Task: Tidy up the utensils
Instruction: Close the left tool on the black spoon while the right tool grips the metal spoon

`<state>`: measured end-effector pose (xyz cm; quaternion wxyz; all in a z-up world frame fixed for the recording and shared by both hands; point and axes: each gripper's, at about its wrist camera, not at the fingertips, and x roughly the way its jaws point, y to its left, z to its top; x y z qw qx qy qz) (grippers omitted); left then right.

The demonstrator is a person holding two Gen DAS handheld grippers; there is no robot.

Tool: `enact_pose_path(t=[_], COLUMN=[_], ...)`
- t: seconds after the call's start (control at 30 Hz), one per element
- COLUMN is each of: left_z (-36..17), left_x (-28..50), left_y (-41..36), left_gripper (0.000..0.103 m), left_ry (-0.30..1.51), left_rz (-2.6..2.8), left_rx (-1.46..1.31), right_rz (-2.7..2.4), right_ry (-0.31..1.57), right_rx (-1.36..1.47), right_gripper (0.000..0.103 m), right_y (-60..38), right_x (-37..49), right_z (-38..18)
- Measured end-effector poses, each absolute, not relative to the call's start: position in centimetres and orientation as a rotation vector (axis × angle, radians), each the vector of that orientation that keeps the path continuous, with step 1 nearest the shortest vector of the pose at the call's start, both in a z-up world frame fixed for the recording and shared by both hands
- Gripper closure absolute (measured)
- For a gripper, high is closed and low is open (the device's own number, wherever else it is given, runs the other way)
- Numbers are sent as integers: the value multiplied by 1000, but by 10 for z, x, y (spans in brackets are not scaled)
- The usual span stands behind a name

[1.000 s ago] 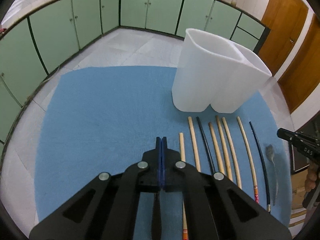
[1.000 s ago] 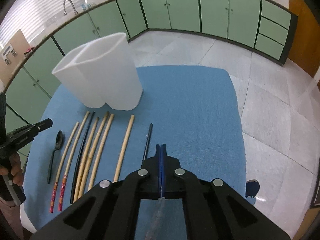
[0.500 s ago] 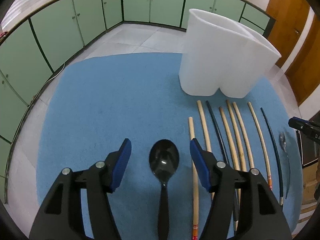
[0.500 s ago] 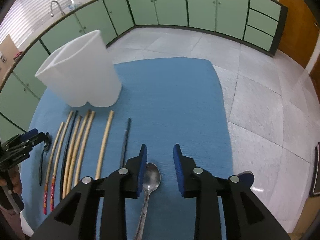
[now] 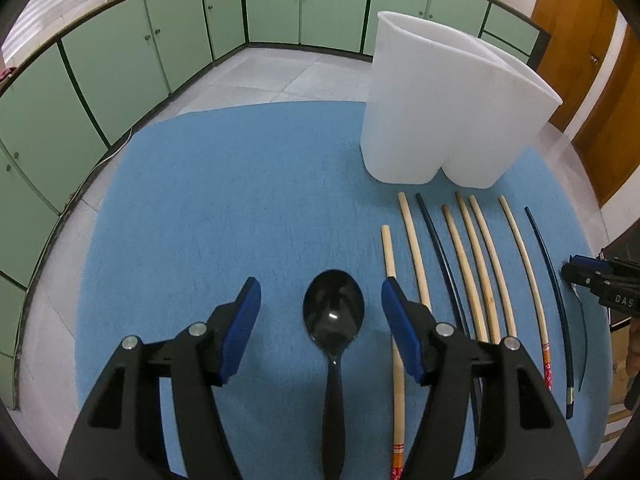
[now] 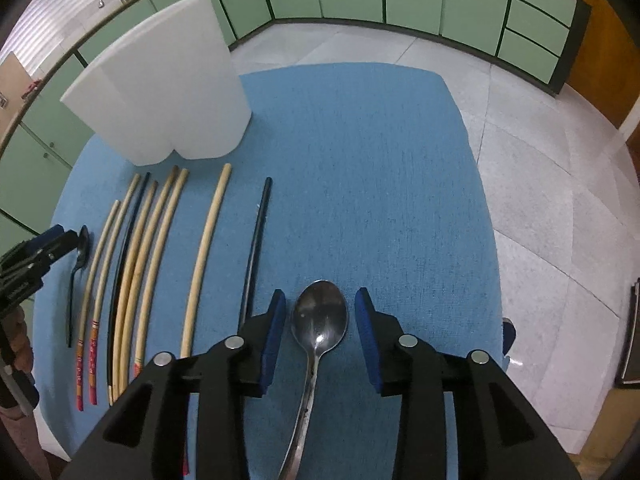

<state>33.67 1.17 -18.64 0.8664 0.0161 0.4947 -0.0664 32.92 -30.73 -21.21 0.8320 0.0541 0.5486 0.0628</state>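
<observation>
A black plastic spoon [image 5: 334, 316] lies on the blue mat [image 5: 240, 200] between the open jaws of my left gripper [image 5: 320, 292]. A steel spoon [image 6: 319, 320] lies between the open jaws of my right gripper [image 6: 320, 300]. Neither spoon is gripped. Several chopsticks [image 5: 476, 256], pale wood and black, lie in a row on the mat; they also show in the right wrist view [image 6: 160, 240]. A white two-compartment holder [image 5: 448, 108] stands upright behind them, also seen in the right wrist view [image 6: 168, 88].
The mat covers a small table with its edges close around. Green cabinets [image 5: 120, 60] line the room, and wooden doors [image 5: 580, 40] stand at the right. The floor [image 6: 540, 160] lies below the table's right edge.
Both grippers went from shut to open, and each spoon now lies on the mat between its jaws. Both cameras moved in closer to the mat.
</observation>
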Motion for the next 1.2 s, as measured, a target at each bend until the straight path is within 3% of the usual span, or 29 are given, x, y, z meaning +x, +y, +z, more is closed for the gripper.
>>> enact_pose_path(t=[0.03,0.63,0.77,0.93,1.03,1.2], left_z=[-188,-201,-204,-209,-209,-206], left_x=[337,354,362,366,366,362], left_y=[11,15,15,12,13,9], left_gripper=[42,40,50,50,69,70], left_ry=[1039,1060,1079,1087,1081,1061], left_rz=[-139,-128,-133,-126,-127,-136], left_rx=[35,22,18,13,4,16], right_rz=[127,143,147,147,143,136], right_ry=[1162,1120,1121,1122,1122,1120], right_rx=[113,68,74,70,64,63], right_gripper=[75,75,75,75,75,75], right_y=[-307,-298,-300,-305,-303,-294], right_x=[330,324,326,332,332,331], right_z=[-212,-206,-209,-211,-212,-210])
